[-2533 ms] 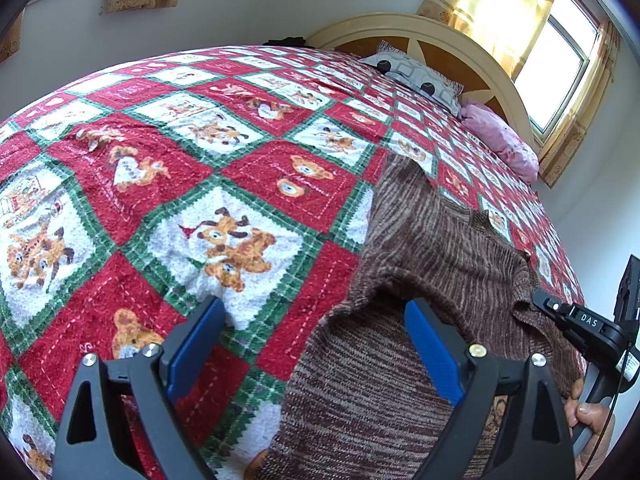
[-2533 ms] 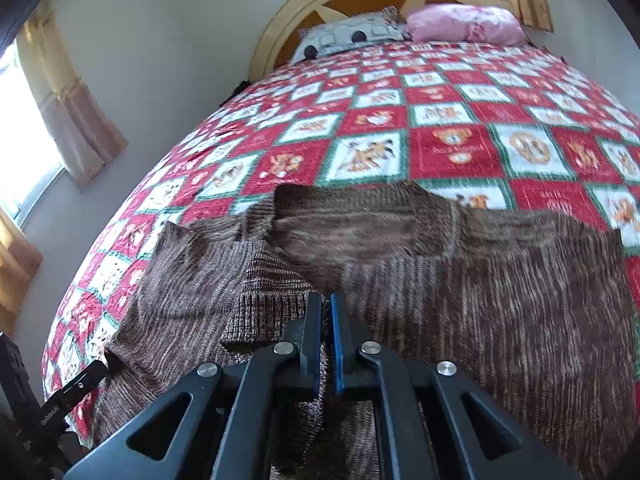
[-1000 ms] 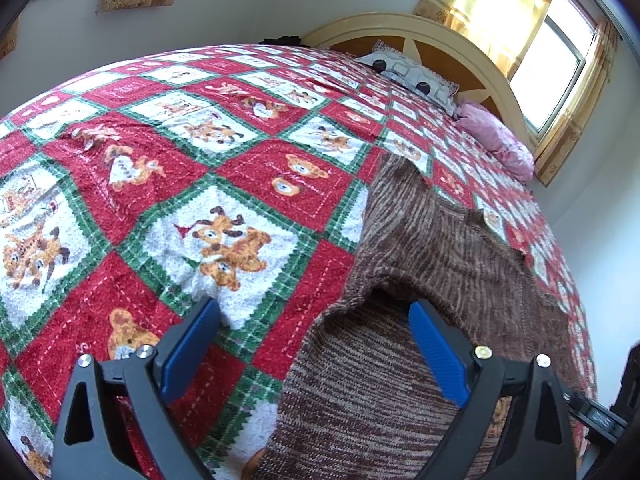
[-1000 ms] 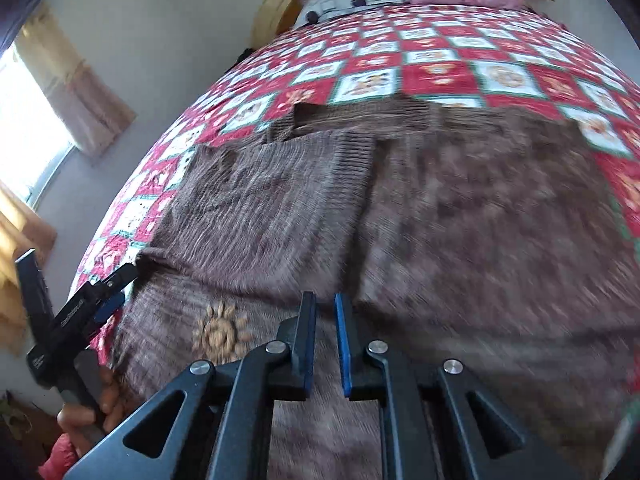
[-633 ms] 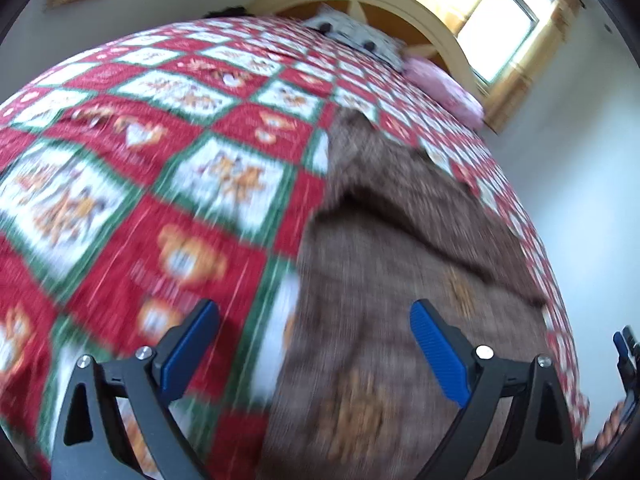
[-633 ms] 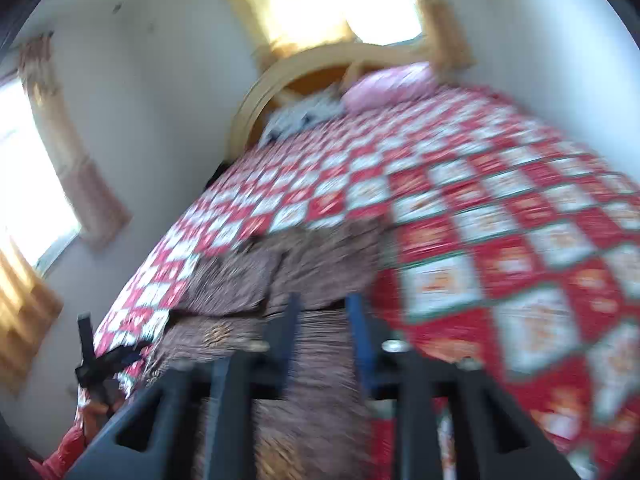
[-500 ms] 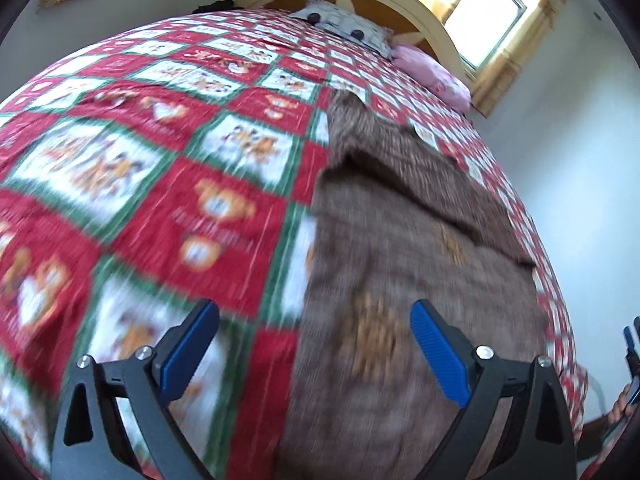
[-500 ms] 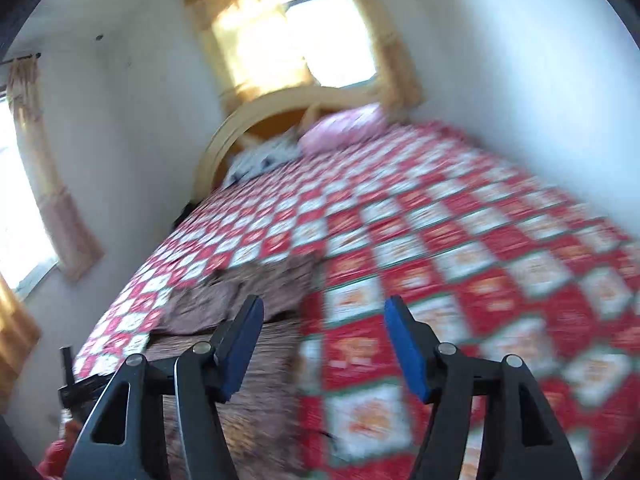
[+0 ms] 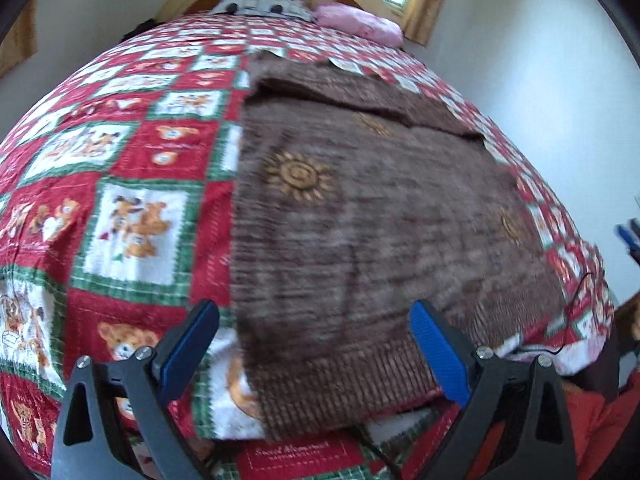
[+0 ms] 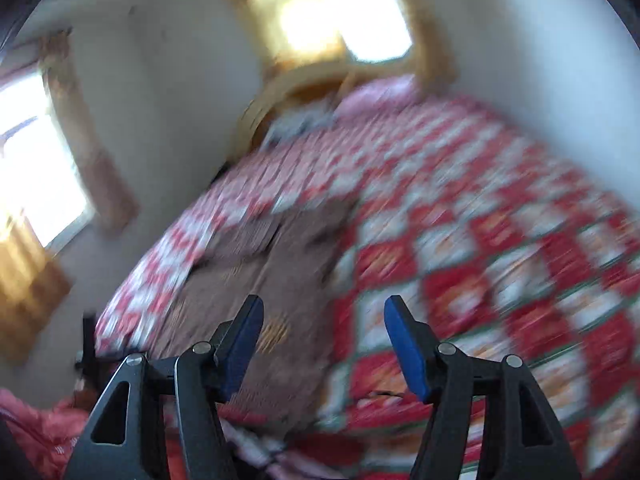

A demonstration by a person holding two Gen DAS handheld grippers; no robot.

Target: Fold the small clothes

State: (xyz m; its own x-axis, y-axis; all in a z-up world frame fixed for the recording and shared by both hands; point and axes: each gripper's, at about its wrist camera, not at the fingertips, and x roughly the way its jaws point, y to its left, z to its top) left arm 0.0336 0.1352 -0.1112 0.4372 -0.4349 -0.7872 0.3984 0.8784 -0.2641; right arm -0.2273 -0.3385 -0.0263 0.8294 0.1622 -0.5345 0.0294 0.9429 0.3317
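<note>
A brown knitted sweater [image 9: 368, 216] with gold sun motifs lies flat on the bed, its sleeves folded in across the far end and its ribbed hem nearest me. My left gripper [image 9: 316, 344] is open and empty, raised above the hem. In the blurred right wrist view the sweater [image 10: 256, 292] lies ahead to the left. My right gripper [image 10: 320, 340] is open and empty, lifted well off the bed.
The bed carries a red, white and green teddy-bear quilt [image 9: 132, 160]. A grey patterned pillow [image 9: 264, 2] and a pink pillow [image 9: 356, 24] lie by the curved headboard. White walls and curtained windows [image 10: 348, 12] surround the bed. Red fabric [image 10: 40, 432] shows at the lower left.
My right gripper opened, let go of the sweater and lifted away. My left gripper drew back toward the hem, staying open. The sweater now lies flat with the sleeves folded in.
</note>
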